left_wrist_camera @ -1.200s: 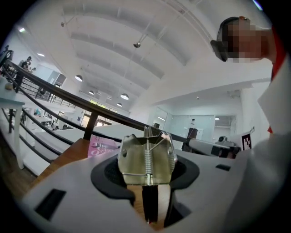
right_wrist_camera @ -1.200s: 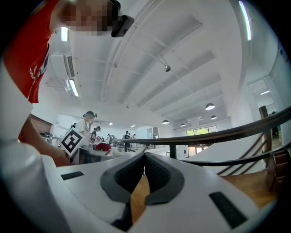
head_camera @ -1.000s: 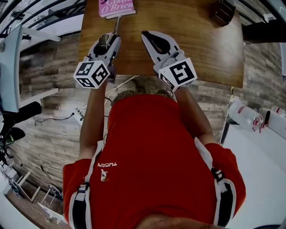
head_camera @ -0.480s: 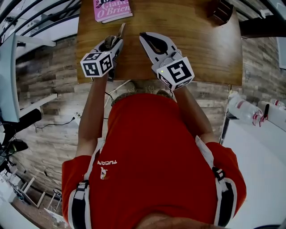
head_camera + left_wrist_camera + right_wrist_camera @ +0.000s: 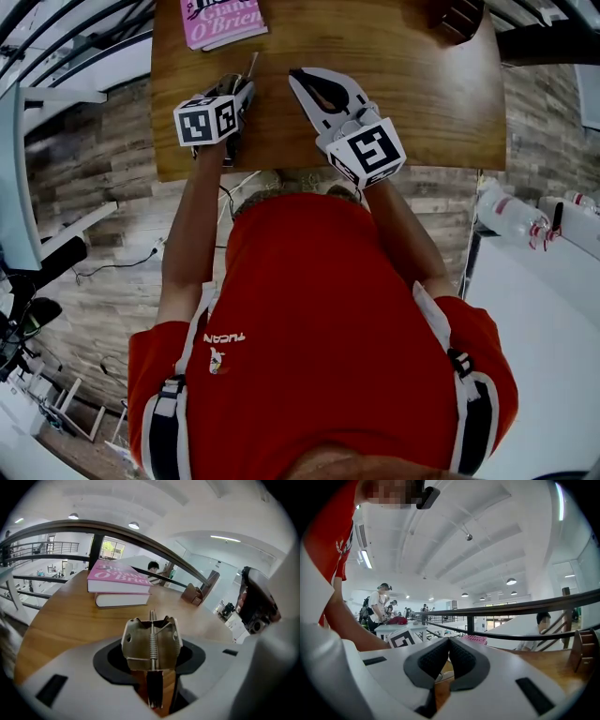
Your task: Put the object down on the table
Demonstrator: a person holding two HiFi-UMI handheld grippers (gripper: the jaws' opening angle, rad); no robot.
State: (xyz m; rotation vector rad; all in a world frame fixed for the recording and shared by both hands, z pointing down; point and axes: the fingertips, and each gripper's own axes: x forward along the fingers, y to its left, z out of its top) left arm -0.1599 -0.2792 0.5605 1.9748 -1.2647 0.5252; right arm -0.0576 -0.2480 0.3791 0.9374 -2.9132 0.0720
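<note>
My left gripper (image 5: 240, 86) is over the near left part of the wooden table (image 5: 412, 103), shut on a metal spring clip (image 5: 151, 641). The clip stands upright between the dark pads, its coil spring running down its middle. In the head view its thin metal end (image 5: 251, 66) pokes out past the jaws toward the books. My right gripper (image 5: 300, 77) hovers beside it to the right, pads pressed together with nothing between them (image 5: 449, 644). Whether the clip touches the tabletop (image 5: 65, 620) is not visible.
Two stacked books, the top one pink (image 5: 220, 21) (image 5: 119, 576), lie at the table's far left, just beyond the left gripper. A small wooden holder (image 5: 459, 17) (image 5: 197, 592) stands at the far right corner. A dark railing (image 5: 140, 534) runs behind the table.
My left gripper has moved forward over the table toward the books and tipped more steeply, still holding the clip. The right gripper has barely shifted.
</note>
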